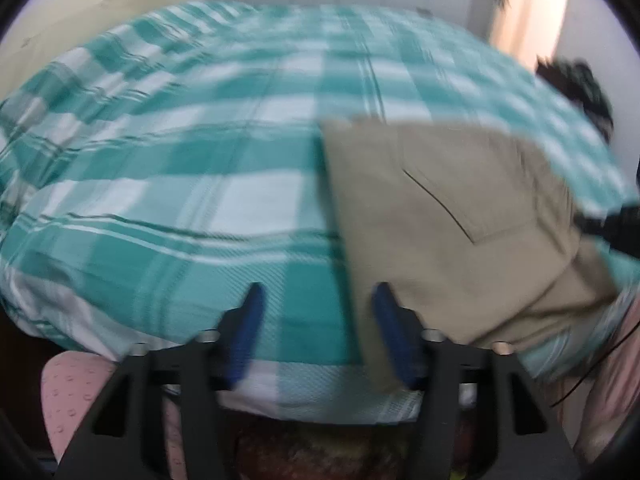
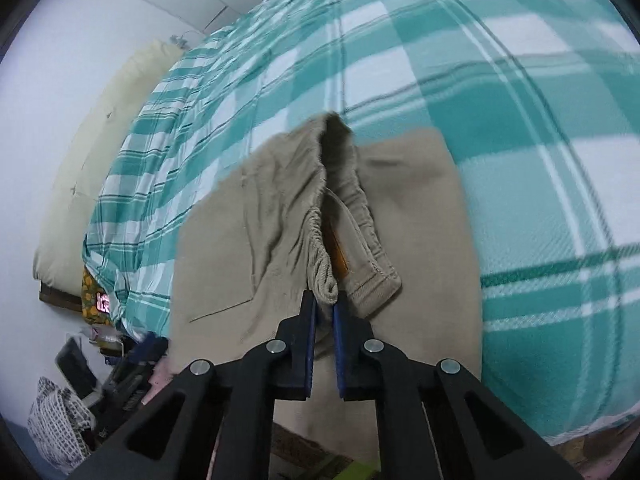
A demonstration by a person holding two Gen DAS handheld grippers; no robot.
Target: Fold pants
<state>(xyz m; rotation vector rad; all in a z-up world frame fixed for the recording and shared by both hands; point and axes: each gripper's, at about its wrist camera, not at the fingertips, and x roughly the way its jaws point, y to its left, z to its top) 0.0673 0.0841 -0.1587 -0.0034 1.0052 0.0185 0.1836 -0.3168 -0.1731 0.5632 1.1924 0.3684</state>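
Beige pants point(image 1: 452, 216) lie folded on the bed at the right of the left wrist view, a slanted pocket seam showing. My left gripper point(image 1: 316, 300) is open and empty, its right blue pad at the pants' left edge. In the right wrist view the pants point(image 2: 420, 208) hang and bunch before me. My right gripper point(image 2: 324, 300) is shut on the gathered elastic waistband point(image 2: 322, 256), lifting it above the folded layer below.
The bed carries a teal and white checked cover point(image 1: 180, 168) point(image 2: 540, 120). A cream pillow point(image 2: 104, 128) lies along the white wall. Clutter and a patterned bag point(image 2: 56, 424) sit on the floor. My right gripper's black body point(image 1: 624, 224) shows at the left view's right edge.
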